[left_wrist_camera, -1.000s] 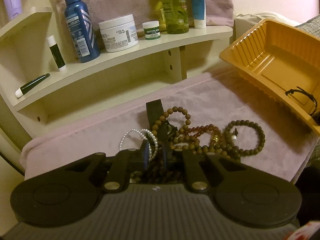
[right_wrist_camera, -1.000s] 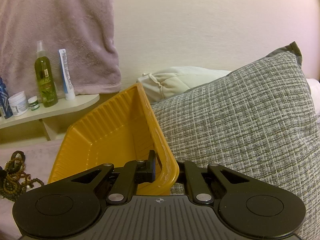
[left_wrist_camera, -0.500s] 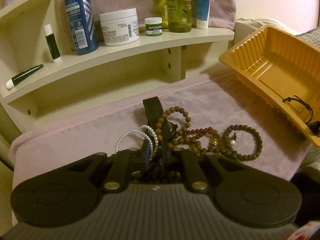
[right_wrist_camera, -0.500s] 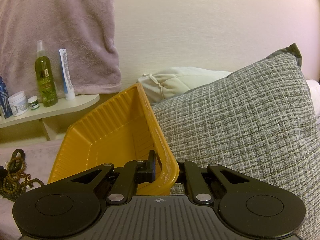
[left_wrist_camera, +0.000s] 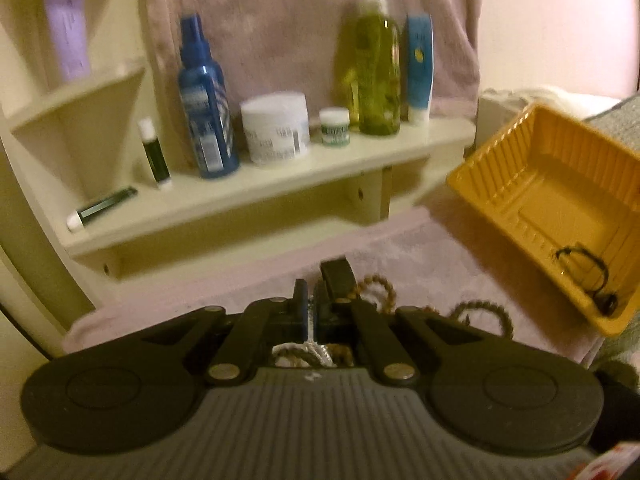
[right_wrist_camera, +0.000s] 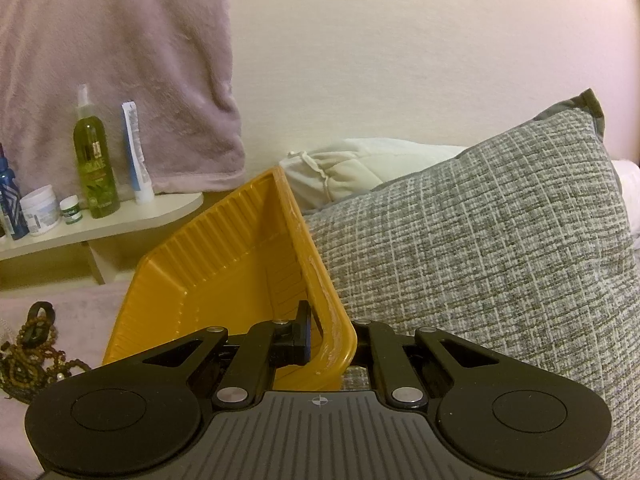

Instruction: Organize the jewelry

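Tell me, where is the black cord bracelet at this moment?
In the left wrist view, the black cord bracelet lies inside the yellow tray at the right, in its near corner.

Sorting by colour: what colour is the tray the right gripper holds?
Orange-yellow tray, ribbed walls; clearest in the right wrist view.

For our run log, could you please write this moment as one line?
left claw: just closed, hold on bracelets unclear | right claw: shut on yellow tray rim, tray tilted | in tray: black cord bracelet

Right claw (right_wrist_camera: 320,344) clamping tilted yellow tray (right_wrist_camera: 224,264) rim, grey pillow (right_wrist_camera: 480,248) beside
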A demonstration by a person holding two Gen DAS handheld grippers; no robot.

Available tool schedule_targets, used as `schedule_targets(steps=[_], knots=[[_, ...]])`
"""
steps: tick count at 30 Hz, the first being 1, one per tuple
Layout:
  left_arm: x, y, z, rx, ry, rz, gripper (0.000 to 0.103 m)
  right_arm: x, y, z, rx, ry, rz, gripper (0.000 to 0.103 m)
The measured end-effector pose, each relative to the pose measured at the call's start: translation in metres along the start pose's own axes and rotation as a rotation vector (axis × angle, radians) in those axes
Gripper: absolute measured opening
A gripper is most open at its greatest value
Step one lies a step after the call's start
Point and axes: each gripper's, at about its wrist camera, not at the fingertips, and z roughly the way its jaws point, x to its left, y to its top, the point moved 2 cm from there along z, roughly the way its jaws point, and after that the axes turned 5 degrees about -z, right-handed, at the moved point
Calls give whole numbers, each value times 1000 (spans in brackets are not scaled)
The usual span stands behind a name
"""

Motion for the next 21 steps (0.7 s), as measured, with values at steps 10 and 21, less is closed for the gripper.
schedule_targets(steps=[10,21], knots=[[-3,36,-30,-89,-13,19,0,2,1,-5,-10,6,2,9],[-6,51,-39,-108,4,57,0,4,3,-7,-17,13,5,9]])
